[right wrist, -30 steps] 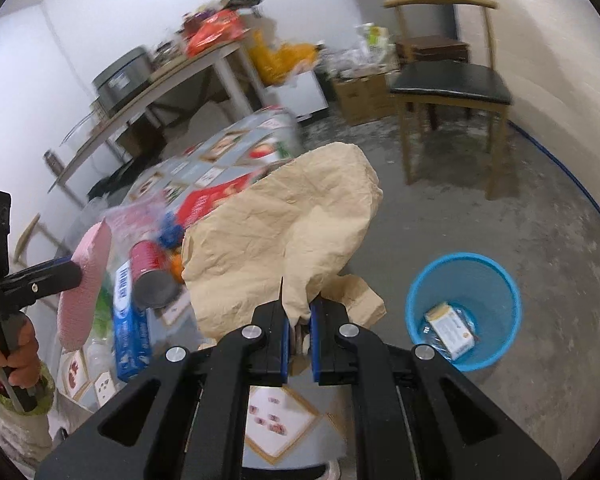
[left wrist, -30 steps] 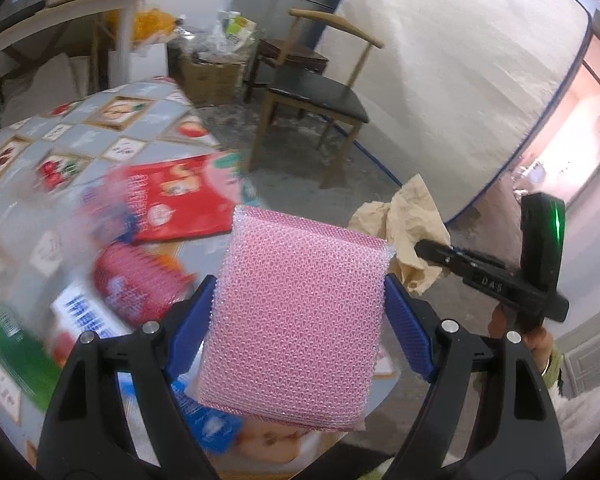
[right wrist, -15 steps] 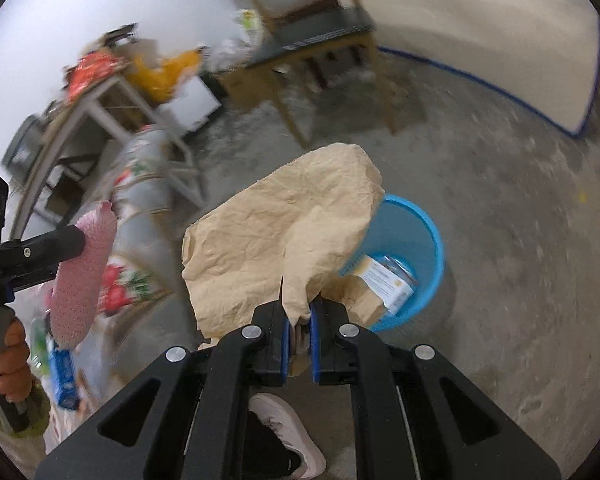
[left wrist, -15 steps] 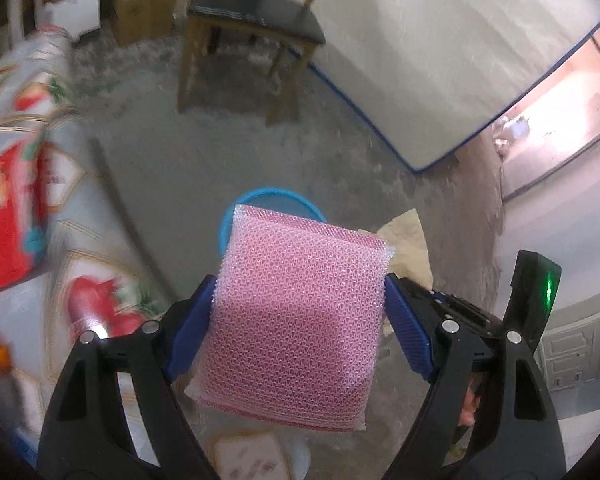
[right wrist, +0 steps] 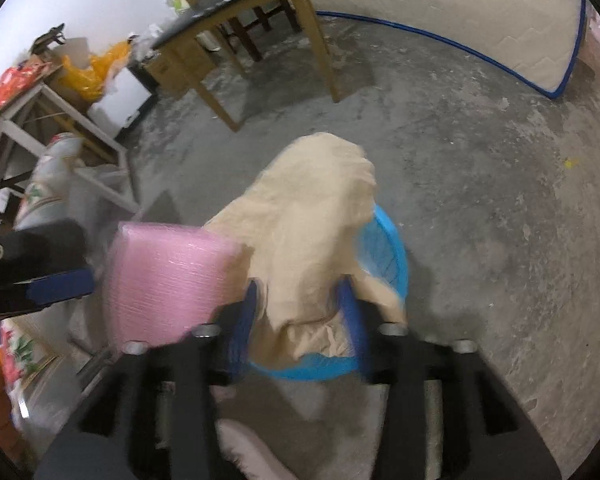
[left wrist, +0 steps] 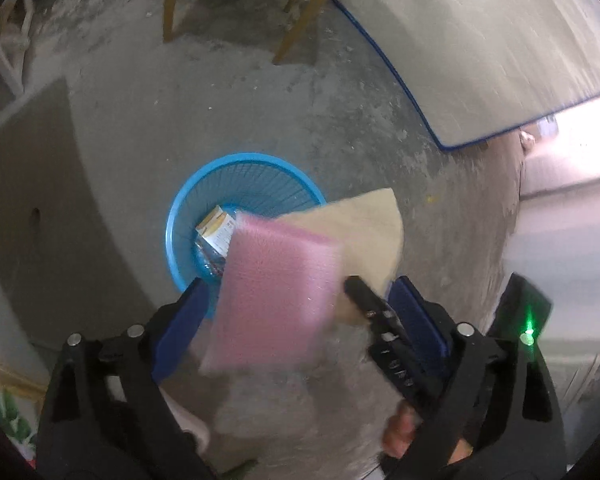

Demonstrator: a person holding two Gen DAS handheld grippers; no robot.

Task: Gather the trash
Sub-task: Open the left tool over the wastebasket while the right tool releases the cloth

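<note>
Pointing steeply down at the floor, the left gripper (left wrist: 300, 316) hangs over a blue mesh wastebasket (left wrist: 180, 216) on bare, mottled concrete. Its jaws have just been opening: the blue fingers (left wrist: 180, 330) stand wide, and the pink bubble-wrap sheet (left wrist: 276, 296) sits between them with a gap on either side, so neither pad presses it. Sheet is roughly rectangular, soft-edged, finely dimpled, blurred; its long axis runs from the camera toward the basket and tilts a little right. Basket round, ribbed plastic, with a small printed carton (left wrist: 216, 228) at the bottom. A corner of crumpled tan paper (left wrist: 364, 232) overlaps the basket's right rim. The other gripper's black body crosses in front of the right finger; a hand (left wrist: 400, 432) grips it below.

Right wrist view: the right gripper (right wrist: 300, 320) also tips downward above the wastebasket (right wrist: 392, 256). Its jaws have just been opening; the blue fingers (right wrist: 244, 324) are parted and the tan paper (right wrist: 312, 232) hangs loose between them, wrinkled, bag-like, long axis running away from the camera, lower end draped inside the basket rim. The pink sheet (right wrist: 164, 280) shows just left of the paper, beside the left gripper's finger. Wooden chair (right wrist: 236, 20) with a black seat stands beyond.
</note>
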